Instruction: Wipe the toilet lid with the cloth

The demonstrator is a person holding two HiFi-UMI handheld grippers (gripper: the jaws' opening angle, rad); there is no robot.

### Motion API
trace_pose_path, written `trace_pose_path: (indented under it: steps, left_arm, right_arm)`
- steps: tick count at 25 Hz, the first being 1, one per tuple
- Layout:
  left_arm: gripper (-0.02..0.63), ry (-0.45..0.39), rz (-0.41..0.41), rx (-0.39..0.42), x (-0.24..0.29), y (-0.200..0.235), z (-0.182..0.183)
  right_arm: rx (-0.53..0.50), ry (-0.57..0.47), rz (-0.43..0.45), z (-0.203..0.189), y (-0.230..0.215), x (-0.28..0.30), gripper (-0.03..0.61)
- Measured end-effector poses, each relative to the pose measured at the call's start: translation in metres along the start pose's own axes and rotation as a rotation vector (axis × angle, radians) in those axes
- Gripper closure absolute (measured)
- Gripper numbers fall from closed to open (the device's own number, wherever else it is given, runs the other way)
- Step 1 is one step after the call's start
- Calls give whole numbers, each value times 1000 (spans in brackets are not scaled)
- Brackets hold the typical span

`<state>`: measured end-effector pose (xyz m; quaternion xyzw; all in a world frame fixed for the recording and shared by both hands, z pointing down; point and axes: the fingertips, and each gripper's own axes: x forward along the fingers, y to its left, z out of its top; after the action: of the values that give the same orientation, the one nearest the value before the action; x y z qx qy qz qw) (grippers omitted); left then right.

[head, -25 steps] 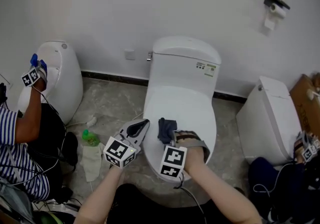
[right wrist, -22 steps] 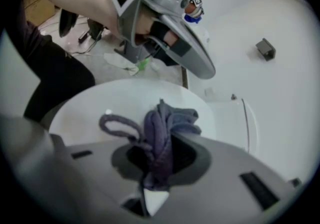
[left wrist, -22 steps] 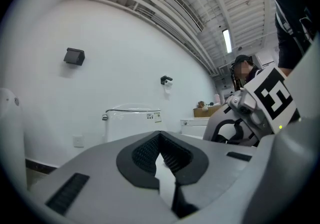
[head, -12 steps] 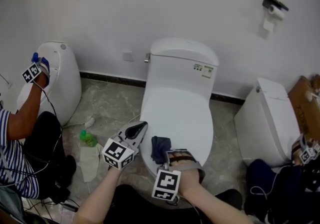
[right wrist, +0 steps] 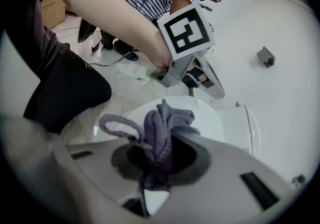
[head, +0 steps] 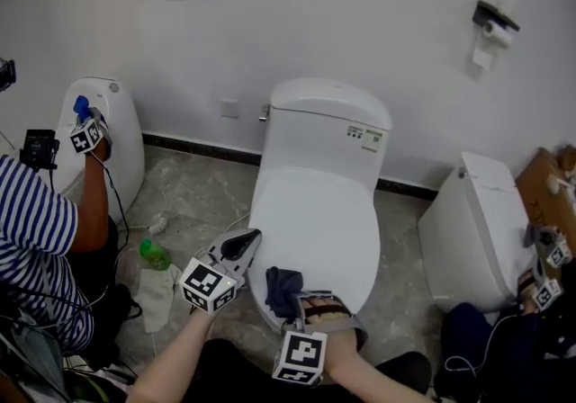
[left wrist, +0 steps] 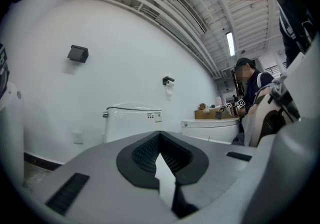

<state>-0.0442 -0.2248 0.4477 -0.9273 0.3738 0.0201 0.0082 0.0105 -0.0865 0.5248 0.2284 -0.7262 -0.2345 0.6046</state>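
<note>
Pinching a bunched dark cloth [head: 281,286] between its jaws, the right gripper [head: 295,300] sits at the near end of the closed white toilet lid [head: 315,212]. The cloth lies at the lid's front-left edge and appears to rest on it. In the right gripper view the cloth [right wrist: 161,135] bulges up out of the gap between the pads, with one loop drooping to the left, and the lid [right wrist: 205,118] spreads just beyond it. The left gripper [head: 241,246] hovers beside the toilet's left flank, apart from the lid and above the grey floor [head: 202,190]. Its jaws are pressed together with nothing caught between them, and its own view looks toward the cistern [left wrist: 132,118]. On the floor to the left lie a green bottle [head: 153,254] and, just beside it, a pale rag [head: 159,291]. Farther left, a person in a striped shirt [head: 36,239] crouches by a second toilet [head: 124,136]. A third toilet [head: 481,230] stands at the right.
</note>
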Motion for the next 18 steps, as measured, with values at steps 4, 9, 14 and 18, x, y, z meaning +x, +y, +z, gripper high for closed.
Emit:
trace_pose_path:
  steps: [4,9,14,18]
  left_arm:
    - [598,6,-9,9,-5,0,1]
    - [598,-6,9,1,-18,10,2]
    - [598,-14,36,-20,-32,20,1]
    - [598,-18,40,-25,-37,25,6]
  right_arm:
    - [31,-24,-83,-7,-50,5,497]
    - [37,-20,-213,-12,-150,33,497]
    - [-5,59,-262,-14,-238,83,497]
    - [-18,98,-241,-7,-278,121,497]
